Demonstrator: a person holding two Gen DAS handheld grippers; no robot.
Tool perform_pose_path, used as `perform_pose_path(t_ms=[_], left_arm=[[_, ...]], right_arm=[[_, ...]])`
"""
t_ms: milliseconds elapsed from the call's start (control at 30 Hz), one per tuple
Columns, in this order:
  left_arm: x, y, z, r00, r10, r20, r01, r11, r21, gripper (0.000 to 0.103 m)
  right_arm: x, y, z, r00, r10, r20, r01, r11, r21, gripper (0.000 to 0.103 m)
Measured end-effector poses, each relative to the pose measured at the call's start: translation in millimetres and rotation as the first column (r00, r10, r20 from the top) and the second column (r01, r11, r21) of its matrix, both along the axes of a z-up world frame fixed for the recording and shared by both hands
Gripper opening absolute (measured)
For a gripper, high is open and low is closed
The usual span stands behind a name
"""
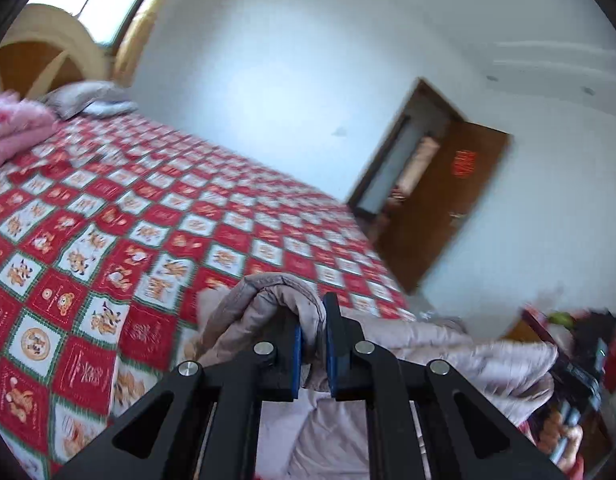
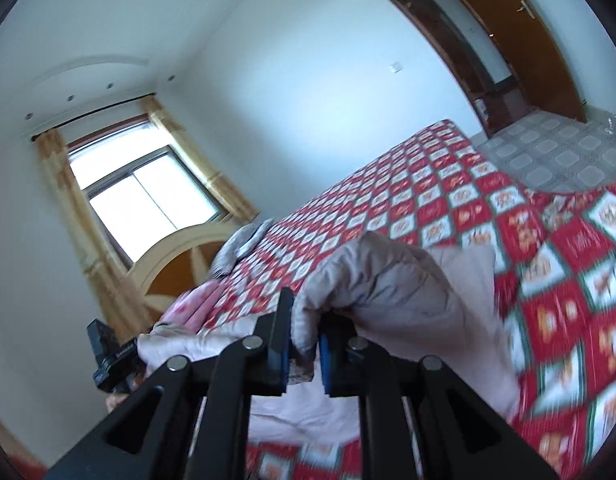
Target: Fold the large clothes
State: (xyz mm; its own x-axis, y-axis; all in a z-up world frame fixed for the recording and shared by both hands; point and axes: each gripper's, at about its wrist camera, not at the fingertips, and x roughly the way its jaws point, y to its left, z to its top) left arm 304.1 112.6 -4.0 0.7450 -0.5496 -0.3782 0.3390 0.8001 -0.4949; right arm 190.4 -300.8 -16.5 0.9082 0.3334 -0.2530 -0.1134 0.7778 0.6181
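Bedroom with a bed, window and open door

White walls (image 2: 292, 92) are lit by daylight from a curtained window (image 2: 148, 196); a red checked bedspread (image 1: 156, 216) is spread over the bed, a brown door (image 1: 463, 196) is seen open, and the floor (image 2: 547, 152) is tiled.

The bed (image 1: 156, 208) fills the middle of the room. At its head, against the headboard (image 2: 176, 264), lie a pillow (image 1: 88, 98) and a folded blanket (image 1: 16, 128). Behind the headboard is the window (image 2: 148, 200). Beyond the bed's foot stands the open door (image 1: 447, 200). Over the bed's near edge hangs the padded garment (image 1: 447, 356), pinched between the left gripper (image 1: 313, 344) and the right gripper (image 2: 302, 344).
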Motion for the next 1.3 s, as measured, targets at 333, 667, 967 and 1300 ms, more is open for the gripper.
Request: perform_pose_path(t_ms=[333, 667, 967, 1300], left_arm=[[150, -74, -65, 0.978, 0.16, -0.137, -0.132, 0.972, 0.196, 0.009], [198, -104, -155, 0.965, 0.194, -0.174, -0.127, 0.932, 0.339, 0.016], [216, -109, -170, 0.95, 0.183, -0.252, -0.103, 0.948, 0.3, 0.017], [195, -38, -65, 0.936, 0.245, -0.254, -0.193, 0.958, 0.212, 0.082]], right_arm=[[149, -28, -69, 0.967, -0.203, -0.152, 0.17, 0.964, -0.203, 0.015], [197, -39, -151, 0.939, -0.28, -0.2, 0.21, 0.927, -0.312, 0.023], [211, -52, -167, 0.923, -0.259, -0.286, 0.191, 0.951, -0.245, 0.024], [139, -72, -64, 0.956, -0.29, -0.052, 0.284, 0.954, -0.099, 0.099]])
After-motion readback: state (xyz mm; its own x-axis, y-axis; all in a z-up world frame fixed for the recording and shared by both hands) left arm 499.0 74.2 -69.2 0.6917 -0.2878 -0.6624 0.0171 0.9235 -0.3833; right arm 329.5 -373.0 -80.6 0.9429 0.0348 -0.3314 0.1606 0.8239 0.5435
